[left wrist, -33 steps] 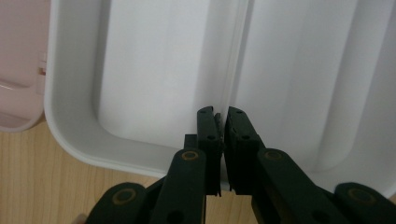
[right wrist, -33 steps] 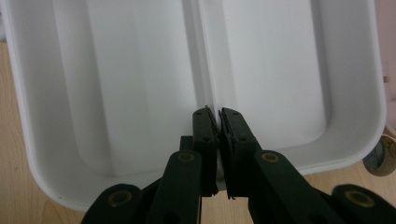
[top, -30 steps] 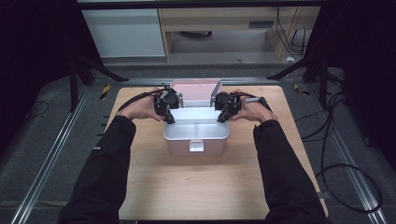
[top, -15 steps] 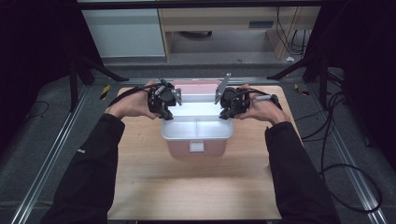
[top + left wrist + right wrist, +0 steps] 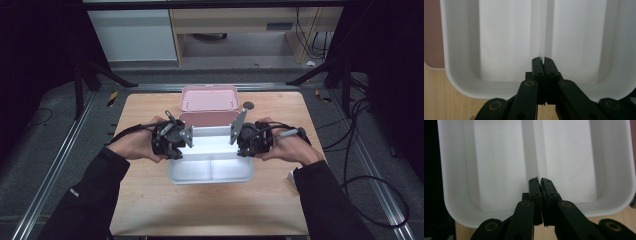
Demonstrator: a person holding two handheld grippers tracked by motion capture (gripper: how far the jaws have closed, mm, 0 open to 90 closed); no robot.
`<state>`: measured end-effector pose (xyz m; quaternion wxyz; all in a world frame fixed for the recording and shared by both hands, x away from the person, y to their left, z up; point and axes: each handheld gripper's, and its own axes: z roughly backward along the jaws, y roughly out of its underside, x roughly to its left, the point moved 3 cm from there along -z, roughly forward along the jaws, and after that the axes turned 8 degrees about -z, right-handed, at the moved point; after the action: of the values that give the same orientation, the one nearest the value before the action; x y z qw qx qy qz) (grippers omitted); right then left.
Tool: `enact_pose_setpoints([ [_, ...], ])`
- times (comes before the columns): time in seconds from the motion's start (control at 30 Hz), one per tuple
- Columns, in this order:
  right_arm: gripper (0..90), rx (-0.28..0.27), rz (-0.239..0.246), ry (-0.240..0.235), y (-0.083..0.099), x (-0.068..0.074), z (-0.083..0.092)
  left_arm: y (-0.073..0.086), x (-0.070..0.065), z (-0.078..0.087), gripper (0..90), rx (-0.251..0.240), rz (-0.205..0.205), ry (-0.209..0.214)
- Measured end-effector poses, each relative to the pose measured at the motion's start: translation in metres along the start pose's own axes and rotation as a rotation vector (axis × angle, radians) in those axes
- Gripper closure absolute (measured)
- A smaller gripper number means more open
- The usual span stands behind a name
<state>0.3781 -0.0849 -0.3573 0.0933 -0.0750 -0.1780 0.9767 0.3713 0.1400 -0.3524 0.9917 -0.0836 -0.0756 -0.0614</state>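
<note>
With the left gripper and right gripper each pinching an end of the white divided tray's central partition at frame centre, keep both hands level and matched so it clears the pink box.

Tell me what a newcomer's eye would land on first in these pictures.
First, the white plastic two-compartment tray at the middle of the wooden table, gripped at either end by the left gripper and right gripper, each shut on the tray's middle divider. Next, the pink rectangular lid lying behind it, and a pink box just under the tray's far edge.
</note>
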Motion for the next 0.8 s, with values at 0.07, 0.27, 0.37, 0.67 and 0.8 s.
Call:
enact_pose_setpoints([
  [0.07, 88.1, 0.005, 0.005, -0.013, 0.004, 0.021, -0.006, 0.003, -0.02, -0.009, 88.8, -0.002, -0.004, 0.026],
  [0.27, 89.0, 0.034, 0.006, -0.056, 0.014, 0.053, -0.036, 0.013, -0.044, -0.046, 88.4, -0.026, 0.007, 0.073],
  [0.37, 88.7, 0.038, -0.003, -0.075, 0.02, 0.058, -0.051, 0.015, -0.051, -0.06, 88.5, -0.022, 0.014, 0.098],
  [0.67, 88.9, 0.05, -0.03, -0.1, 0.035, 0.065, -0.086, 0.017, -0.052, -0.096, 87.8, 0.003, 0.018, 0.121],
  [0.8, 88.5, 0.051, -0.046, -0.1, 0.043, 0.064, -0.104, 0.018, -0.048, -0.113, 87.5, 0.014, 0.023, 0.131],
])
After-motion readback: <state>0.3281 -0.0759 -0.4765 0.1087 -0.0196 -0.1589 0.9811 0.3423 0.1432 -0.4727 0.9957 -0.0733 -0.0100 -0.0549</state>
